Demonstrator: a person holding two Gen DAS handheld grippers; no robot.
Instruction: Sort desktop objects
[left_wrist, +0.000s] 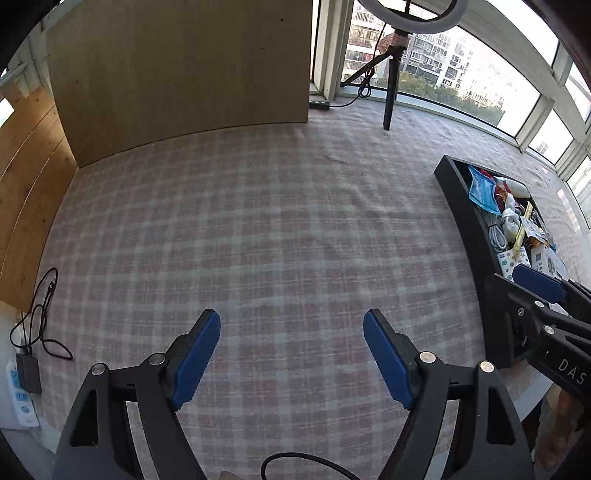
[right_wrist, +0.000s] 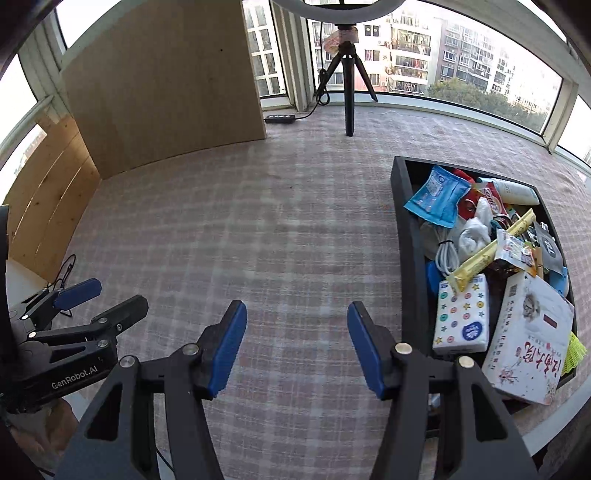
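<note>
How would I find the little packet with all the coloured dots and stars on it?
Look at the black tray on the right side of the checked tablecloth. At its near end, beside the big white book with red writing, lies the tissue packet. It is the only white thing there covered in coloured buttons and stars.

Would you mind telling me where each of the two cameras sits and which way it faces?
Left wrist: on the left gripper, low over the checked tablecloth, facing the wooden board; its open blue-padded fingers show, with the right gripper at the right edge.
Right wrist: on the right gripper, facing the same way, closer to the black tray of clutter; the left gripper shows at the left.
Shared: cloth, board, tray, ring-light tripod.
</note>
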